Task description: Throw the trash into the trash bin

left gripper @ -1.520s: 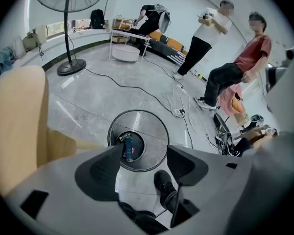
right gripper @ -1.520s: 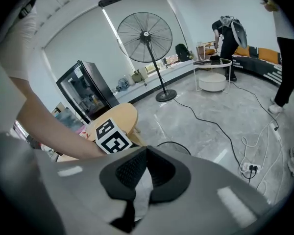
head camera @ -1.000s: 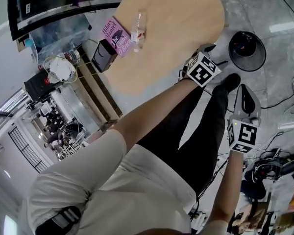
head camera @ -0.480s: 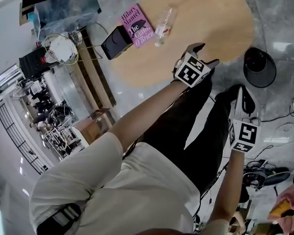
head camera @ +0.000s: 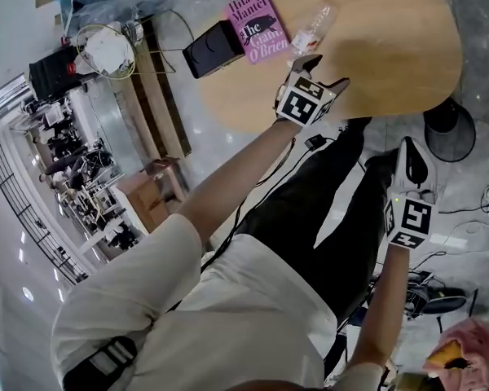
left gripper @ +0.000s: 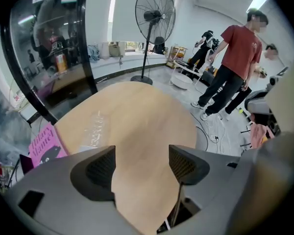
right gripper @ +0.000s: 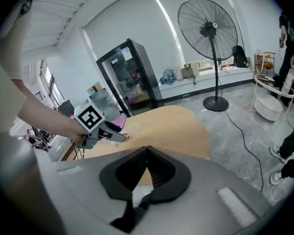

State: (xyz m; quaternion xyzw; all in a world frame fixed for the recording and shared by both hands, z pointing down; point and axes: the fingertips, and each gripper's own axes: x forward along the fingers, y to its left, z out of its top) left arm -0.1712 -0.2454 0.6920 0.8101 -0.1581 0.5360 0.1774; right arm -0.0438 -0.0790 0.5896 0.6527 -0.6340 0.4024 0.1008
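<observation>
Clear plastic trash [head camera: 313,24] lies on wooden table [head camera: 391,51]; red-and-white label

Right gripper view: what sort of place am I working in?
Probably an open workshop or lab-style office: a tall pedestal fan, a glass-door fridge and a loose cable across the grey floor, near a wooden table.

The scene is viewed from head height, steeply downward onto the desk [head camera: 391,47]. The same desk is seen close up along the left tool [left gripper: 141,163] and from farther off along the right tool [right gripper: 147,165]. The standing fan [left gripper: 154,18] is shared by both tool views.
</observation>
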